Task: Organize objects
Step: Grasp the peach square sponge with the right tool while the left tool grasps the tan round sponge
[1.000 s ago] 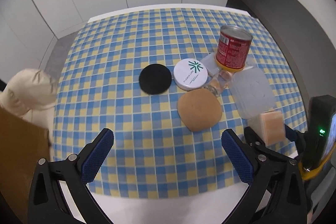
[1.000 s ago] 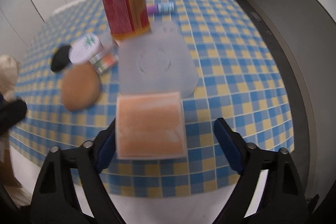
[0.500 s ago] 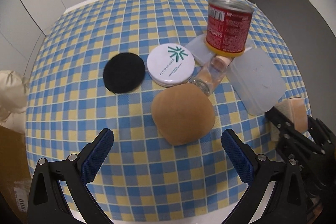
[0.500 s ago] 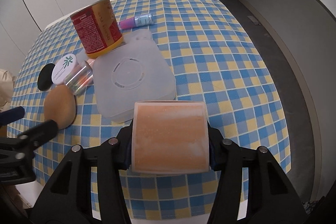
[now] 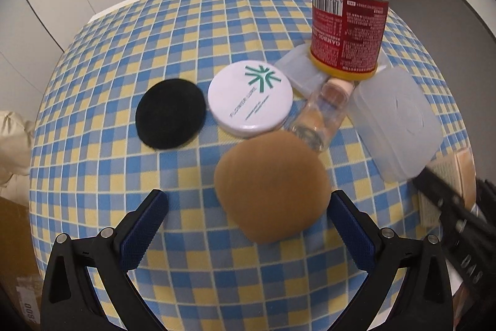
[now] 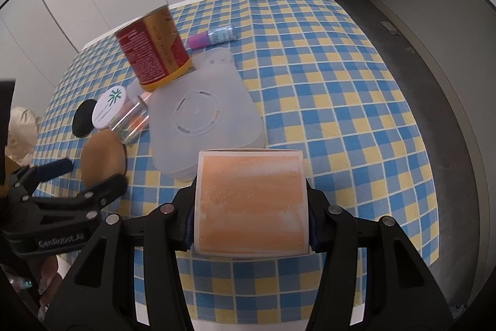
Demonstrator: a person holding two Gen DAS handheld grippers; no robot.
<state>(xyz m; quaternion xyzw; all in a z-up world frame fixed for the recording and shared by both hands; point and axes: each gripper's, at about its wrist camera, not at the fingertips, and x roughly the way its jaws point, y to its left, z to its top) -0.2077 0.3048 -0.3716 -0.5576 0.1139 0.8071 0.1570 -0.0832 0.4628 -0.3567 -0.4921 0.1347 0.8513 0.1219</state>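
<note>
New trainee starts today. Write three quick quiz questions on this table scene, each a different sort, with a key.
1. True or false: the right gripper is shut on the orange box.
2. Multiple choice: what does the red can stand on? A) the black pad B) a clear plastic lid C) the bare cloth
3. Fill in: the left gripper is open, and the thing between its fingers is the tan ____.

Key:
1. True.
2. B, a clear lid.
3. Puff; the fingers stand clear of it on both sides.
</note>
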